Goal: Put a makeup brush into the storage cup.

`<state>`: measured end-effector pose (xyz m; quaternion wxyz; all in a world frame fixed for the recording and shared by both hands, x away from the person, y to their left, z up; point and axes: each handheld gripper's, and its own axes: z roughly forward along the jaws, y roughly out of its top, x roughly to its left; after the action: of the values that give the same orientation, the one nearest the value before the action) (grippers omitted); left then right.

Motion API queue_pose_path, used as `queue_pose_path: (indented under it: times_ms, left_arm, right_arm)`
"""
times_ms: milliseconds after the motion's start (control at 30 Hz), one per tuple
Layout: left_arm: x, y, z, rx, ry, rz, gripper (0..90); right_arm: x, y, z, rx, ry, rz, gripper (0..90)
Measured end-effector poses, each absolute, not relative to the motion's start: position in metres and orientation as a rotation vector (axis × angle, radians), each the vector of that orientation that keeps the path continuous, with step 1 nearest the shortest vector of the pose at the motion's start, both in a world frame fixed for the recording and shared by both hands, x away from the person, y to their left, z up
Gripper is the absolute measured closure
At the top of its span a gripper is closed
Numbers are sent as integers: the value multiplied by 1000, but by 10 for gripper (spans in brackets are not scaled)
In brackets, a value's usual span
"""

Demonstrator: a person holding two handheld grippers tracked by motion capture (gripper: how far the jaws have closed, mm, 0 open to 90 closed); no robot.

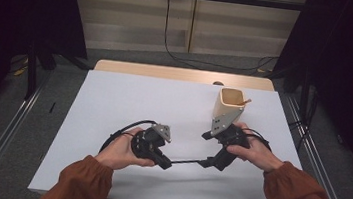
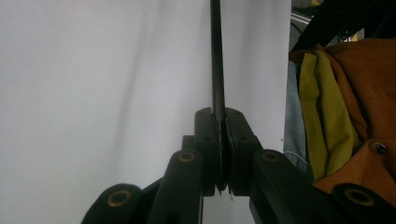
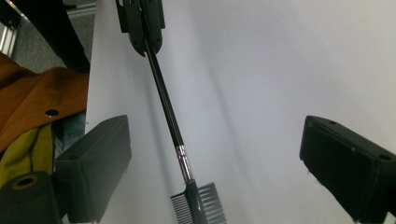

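Observation:
A thin black tool with a silver ferrule and a small comb head [image 3: 198, 205] stretches between my two grippers, just above the white table [image 1: 123, 103]. My left gripper [image 2: 222, 140] is shut on the end of its handle [image 2: 217, 70]. My right gripper [image 3: 215, 140] is open, its jaws spread wide on either side of the comb head without touching it. In the high view the left gripper [image 1: 167, 163] and right gripper [image 1: 206, 163] face each other near the table's front, with the tool [image 1: 185, 161] as a dark line between them.
A beige square cup [image 1: 229, 108] with a wooden stick [image 1: 244, 102] in it stands behind the right gripper. The person's orange sleeve and yellow-green cloth [image 2: 327, 116] lie at the table's near edge. Dark curtains and metal rails flank the table.

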<state>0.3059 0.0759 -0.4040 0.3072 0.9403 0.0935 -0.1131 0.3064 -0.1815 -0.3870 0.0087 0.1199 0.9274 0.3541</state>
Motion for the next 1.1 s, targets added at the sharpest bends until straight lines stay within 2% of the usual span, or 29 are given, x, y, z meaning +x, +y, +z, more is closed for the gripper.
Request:
queue_pose_path:
  times_ms: [533,1100]
  left_arm:
    - [304,87,-411,2447,276,-313,853]
    - [304,106,-419,2368,362,-278,853]
  right_arm:
    - [292,-200,-398,488,2652,1451,87]
    - [275,-224,-402,577,2472,1612,67]
